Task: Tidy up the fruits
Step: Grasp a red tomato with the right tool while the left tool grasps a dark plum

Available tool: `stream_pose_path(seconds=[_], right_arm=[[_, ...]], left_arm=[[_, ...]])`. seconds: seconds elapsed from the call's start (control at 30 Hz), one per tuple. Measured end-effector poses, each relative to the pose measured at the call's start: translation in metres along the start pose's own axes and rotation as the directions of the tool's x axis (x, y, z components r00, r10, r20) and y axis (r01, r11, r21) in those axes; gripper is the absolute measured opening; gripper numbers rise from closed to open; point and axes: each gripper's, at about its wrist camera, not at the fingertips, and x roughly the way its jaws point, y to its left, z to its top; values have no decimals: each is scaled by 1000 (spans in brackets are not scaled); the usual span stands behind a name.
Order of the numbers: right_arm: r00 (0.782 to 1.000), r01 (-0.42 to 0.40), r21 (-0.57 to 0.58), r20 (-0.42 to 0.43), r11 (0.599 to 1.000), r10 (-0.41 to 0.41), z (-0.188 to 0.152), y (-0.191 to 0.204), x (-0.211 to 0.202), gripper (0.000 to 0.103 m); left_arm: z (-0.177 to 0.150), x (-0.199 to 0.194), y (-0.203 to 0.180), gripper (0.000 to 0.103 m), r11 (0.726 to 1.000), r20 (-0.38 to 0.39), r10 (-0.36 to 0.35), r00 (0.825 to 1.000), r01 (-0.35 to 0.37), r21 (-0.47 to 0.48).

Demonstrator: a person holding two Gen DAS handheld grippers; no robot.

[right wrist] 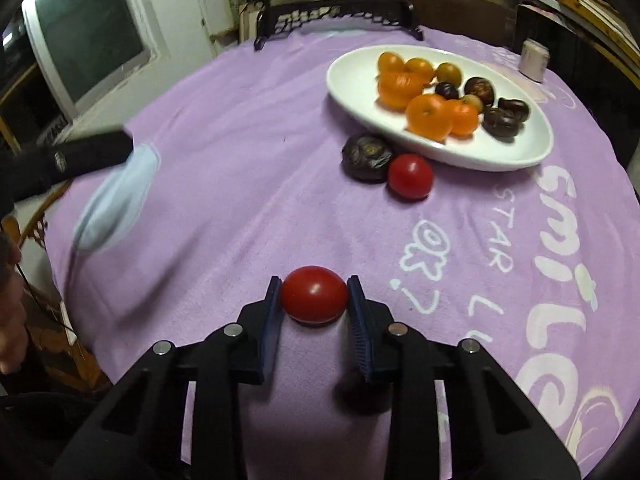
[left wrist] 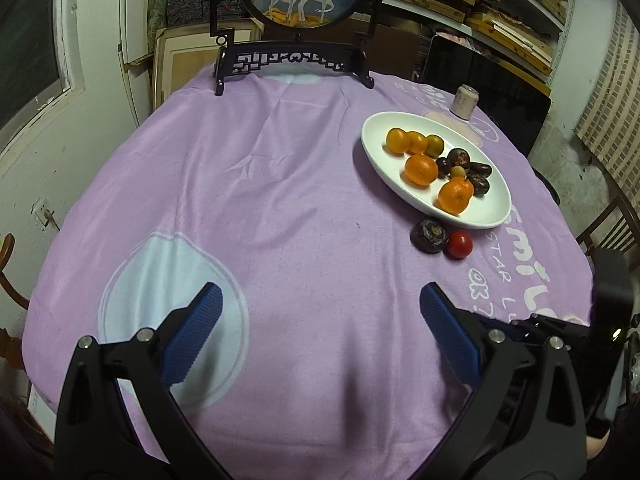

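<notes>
A red tomato [right wrist: 314, 294] sits pinched between the right gripper [right wrist: 314, 300] fingers, low over the purple-clothed counter [right wrist: 224, 184]. The white plate [right wrist: 352, 80] of fruit lies ahead and slightly right, well apart. The left gripper [left wrist: 320, 332] hangs wide open, empty, farther back. Cluttered shelves beyond.

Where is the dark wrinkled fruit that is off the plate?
In both views the dark wrinkled fruit lies on the purple cloth just below the white plate's near rim, touching a red tomato on its right.

A pale can [left wrist: 463, 101] stands on the purple tablecloth [left wrist: 280, 168] near a dark carved stand [left wrist: 294, 60].
</notes>
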Motion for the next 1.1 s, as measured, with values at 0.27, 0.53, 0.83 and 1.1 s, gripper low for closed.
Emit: stream_pose_path(seconds=[0.27,0.53,0.83,1.1], right_arm=[[990,116,62,70,991,-120,-19,-41,-48,33],[992,91,129,77,988,-102,-56,-70,-68,33],[990,104,189,73,977,-119,-75,-96,-73,33],[989,102,213,83,972,-122,-80,-105,-80,33]], left_arm=[[-21,11,-48,101,990,-73,-78,994,85,111],[-46,46,-109,101,970,-192,-104,976,142,198],[-40,73,-167,99,949,-179,-124,976,169,265],[-43,92,-191,34,931,-200,-111,973,172,323]])
